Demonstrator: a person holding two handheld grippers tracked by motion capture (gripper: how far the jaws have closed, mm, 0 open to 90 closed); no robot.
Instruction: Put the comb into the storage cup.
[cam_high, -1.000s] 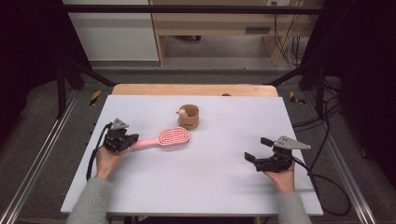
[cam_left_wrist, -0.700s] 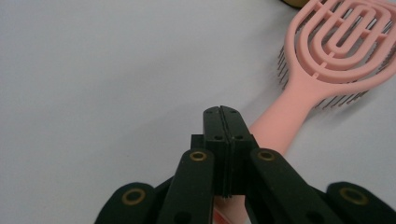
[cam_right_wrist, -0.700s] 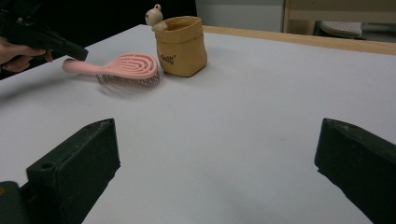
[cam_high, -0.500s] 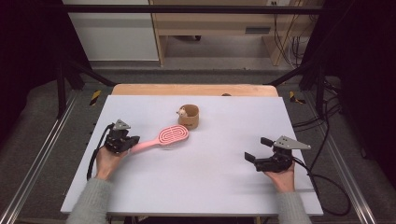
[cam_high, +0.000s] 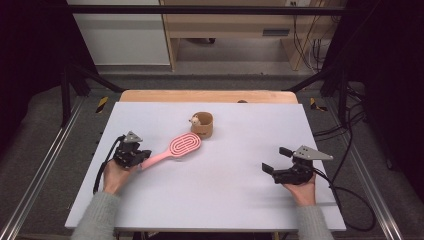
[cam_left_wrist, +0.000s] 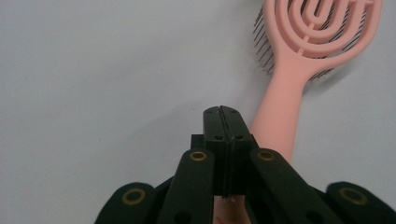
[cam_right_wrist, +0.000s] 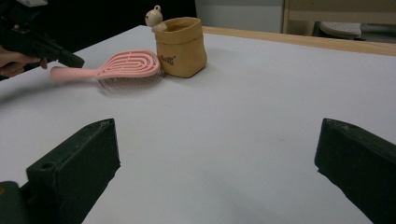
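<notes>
At the left of the white bench (cam_high: 210, 200), the left gripper (cam_high: 141, 158) is lying low over the surface in the person's left hand (cam_high: 116, 175), its black fingers (cam_left_wrist: 223, 122) pressing flat together, closed on nothing, as the left gripper view is showing. The pink hairbrush (cam_high: 176, 149) is lying just beside those fingers, its handle end running alongside them; whether the handle is touching them is hard to make out, and in the left gripper view the handle's tip is hiding behind the gripper's own black linkage while the top of the oval head is cut off by the frame edge. The brush is looking like smooth moulded plastic, its head an open pattern of nested loops with fine dark bristles showing beneath, and it is pointing its head toward the small tan pouch (cam_high: 203, 125) standing upright just beyond it, near the bench's middle. The pouch is looking soft and rounded, with small printed lettering too small to read in the right gripper view, and a little pale round-headed figure (cam_right_wrist: 154, 17) is perching at its rim. Well apart at the right, the right gripper (cam_high: 276, 161) is resting in the person's right hand (cam_high: 300, 190), its blocky matte fingers (cam_right_wrist: 74, 163) standing wide open with bare bench between them, their tips cut off at the frame's bottom in the right gripper view.
</notes>
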